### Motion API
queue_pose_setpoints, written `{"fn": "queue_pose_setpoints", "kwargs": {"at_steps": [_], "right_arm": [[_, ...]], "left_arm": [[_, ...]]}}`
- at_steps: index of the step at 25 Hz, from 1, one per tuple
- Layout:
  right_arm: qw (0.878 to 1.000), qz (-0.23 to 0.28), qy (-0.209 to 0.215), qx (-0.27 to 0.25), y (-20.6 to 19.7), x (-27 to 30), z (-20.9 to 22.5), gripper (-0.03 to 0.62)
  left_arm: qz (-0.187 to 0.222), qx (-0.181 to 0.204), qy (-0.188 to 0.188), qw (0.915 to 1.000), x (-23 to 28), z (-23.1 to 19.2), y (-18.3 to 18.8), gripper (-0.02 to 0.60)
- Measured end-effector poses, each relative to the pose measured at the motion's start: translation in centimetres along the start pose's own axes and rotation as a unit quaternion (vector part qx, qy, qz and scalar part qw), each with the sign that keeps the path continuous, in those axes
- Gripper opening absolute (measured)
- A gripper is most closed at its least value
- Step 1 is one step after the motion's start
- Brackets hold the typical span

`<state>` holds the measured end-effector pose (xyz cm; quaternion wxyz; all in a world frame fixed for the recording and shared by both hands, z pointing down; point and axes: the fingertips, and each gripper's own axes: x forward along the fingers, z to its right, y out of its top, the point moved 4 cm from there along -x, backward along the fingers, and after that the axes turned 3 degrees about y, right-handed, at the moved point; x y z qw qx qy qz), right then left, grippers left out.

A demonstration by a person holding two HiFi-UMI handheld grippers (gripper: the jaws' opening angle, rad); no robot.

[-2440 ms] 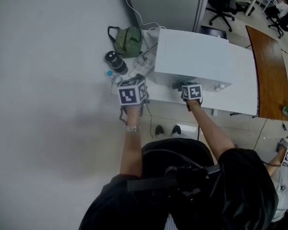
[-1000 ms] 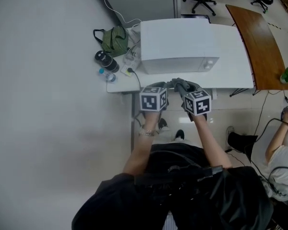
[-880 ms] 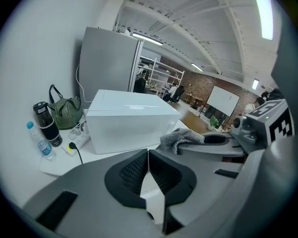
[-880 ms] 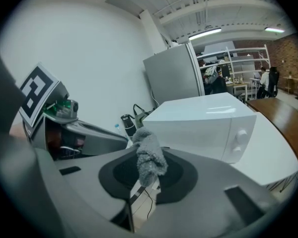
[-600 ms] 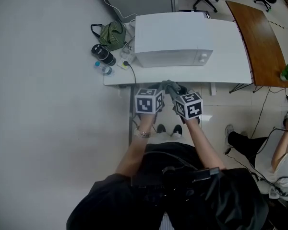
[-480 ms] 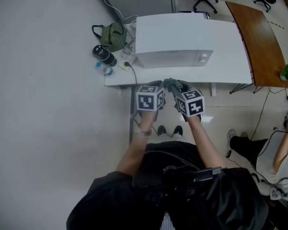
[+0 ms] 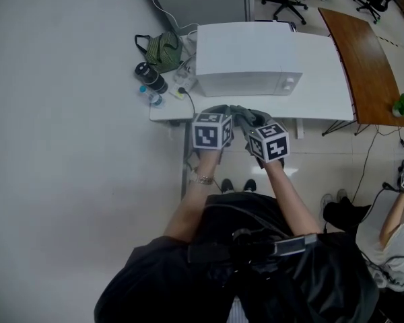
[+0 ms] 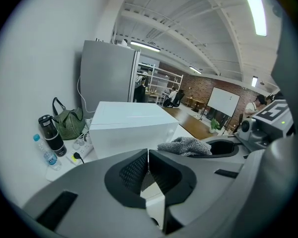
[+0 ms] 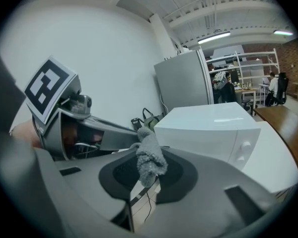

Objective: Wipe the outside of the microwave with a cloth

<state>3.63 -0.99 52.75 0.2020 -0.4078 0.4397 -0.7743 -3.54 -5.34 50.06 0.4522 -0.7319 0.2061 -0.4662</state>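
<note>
Here, the right hand-held gripper [image 9: 149,176] pinches a grey cloth [image 9: 150,156] between its jaws, a tuft standing up above them so that fabric, not plastic, would meet a surface first. The left hand-held gripper [image 8: 148,163] has its jaws pressed together on nothing and hangs just beside the right one, close to the cloth (perhaps to steady or regrip it, though that is a guess). Both sit short of the white microwave [image 7: 249,56], which stands on the white table [image 7: 326,94] with its front towards the person; the cloth touches no part of it. The cloth must be carried forward to a panel. A green bag [image 7: 163,50] and dark bottle [image 7: 150,77] crowd the microwave's left side.
</note>
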Motion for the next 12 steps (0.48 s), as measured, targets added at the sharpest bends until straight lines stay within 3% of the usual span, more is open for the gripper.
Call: {"fn": "queue_pose_setpoints", "kwargs": {"at_steps": [12], "right_arm": [[1.0,0.002,-0.012,0.008,0.5,-0.1,-0.6,0.06]], "left_arm": [[-0.01,-0.002,0.001,1.0,-0.4,-0.5,-0.9,0.008]]}}
